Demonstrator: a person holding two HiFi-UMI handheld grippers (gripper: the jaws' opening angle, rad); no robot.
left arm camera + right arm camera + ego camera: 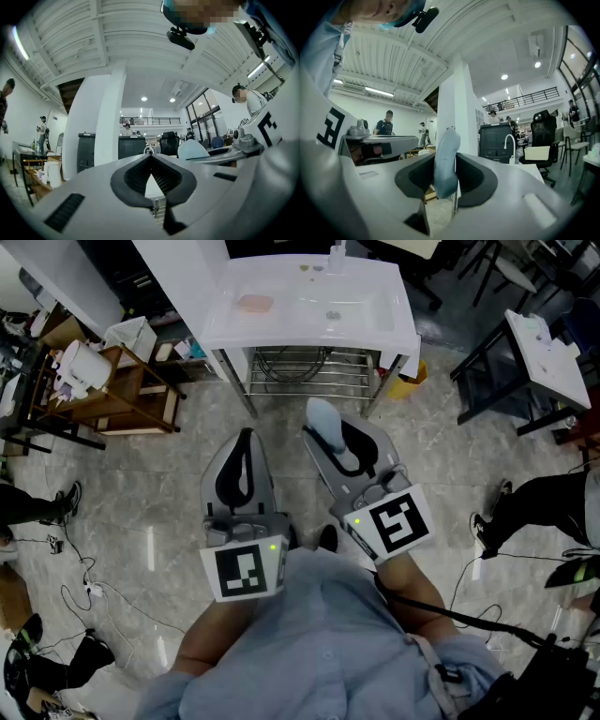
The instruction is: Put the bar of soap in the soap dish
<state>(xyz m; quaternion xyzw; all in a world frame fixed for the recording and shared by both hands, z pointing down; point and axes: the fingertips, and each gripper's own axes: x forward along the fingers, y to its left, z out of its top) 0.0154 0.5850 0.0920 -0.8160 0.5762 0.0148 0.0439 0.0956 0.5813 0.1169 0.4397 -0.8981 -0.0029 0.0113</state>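
Observation:
A pale blue bar of soap point(326, 422) stands on edge between the pads of my right gripper point(339, 450), which is shut on it. In the right gripper view the soap point(445, 159) rises above the dark pads and sticks out past the tips. My left gripper point(246, 454) is level beside it, shut with nothing held; its pads point(161, 177) meet at the tip. A pink soap dish point(255, 304) sits on the left side of the white sink point(281, 337), well ahead of both grippers. The faucet point(336, 257) is at the sink's back edge.
Under the sink is a metal rack point(305, 369), with a yellow bin point(410, 379) to its right. A wooden shelf cart point(117, 390) stands at the left and a black-framed table point(534, 357) at the right. Cables point(89, 589) lie on the tiled floor; people stand around.

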